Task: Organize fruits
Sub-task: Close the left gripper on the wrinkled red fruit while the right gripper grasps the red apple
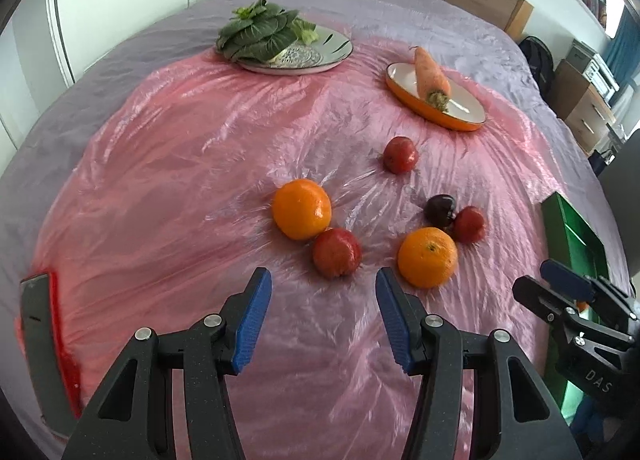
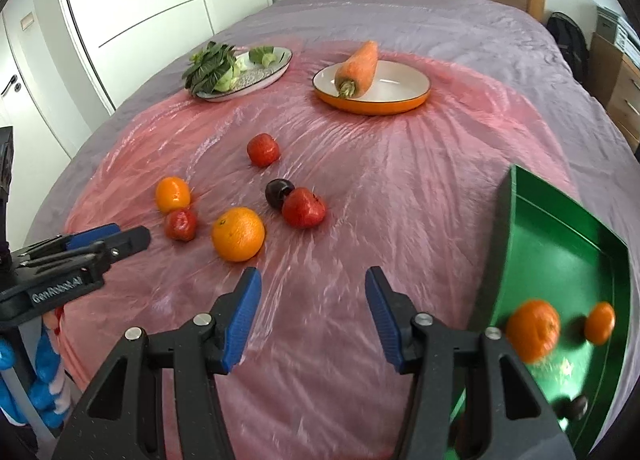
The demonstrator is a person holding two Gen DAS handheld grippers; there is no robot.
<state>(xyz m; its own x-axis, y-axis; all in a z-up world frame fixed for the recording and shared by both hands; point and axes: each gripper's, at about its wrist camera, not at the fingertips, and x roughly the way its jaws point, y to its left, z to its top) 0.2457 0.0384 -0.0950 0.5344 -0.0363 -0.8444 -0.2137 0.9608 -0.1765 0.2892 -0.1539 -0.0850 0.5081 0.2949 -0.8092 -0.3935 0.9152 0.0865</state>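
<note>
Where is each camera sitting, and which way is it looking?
Left wrist: sits on the left gripper, looking forward along its open blue fingers at the fruit; the right gripper shows at the right edge.
Right wrist: sits on the right gripper, facing the same bed, the green tray on its right; the left gripper pokes in.
Both see the carrot.

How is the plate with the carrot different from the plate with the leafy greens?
The orange-rimmed white plate has plain white inside; the patterned silver-grey plate has a decorated centre. The orange-rimmed plate holds one orange carrot; the patterned plate holds dark green leafy vegetables. The orange-rimmed plate lies right of the patterned plate. Both are round and rest on the pink plastic sheet.
</note>
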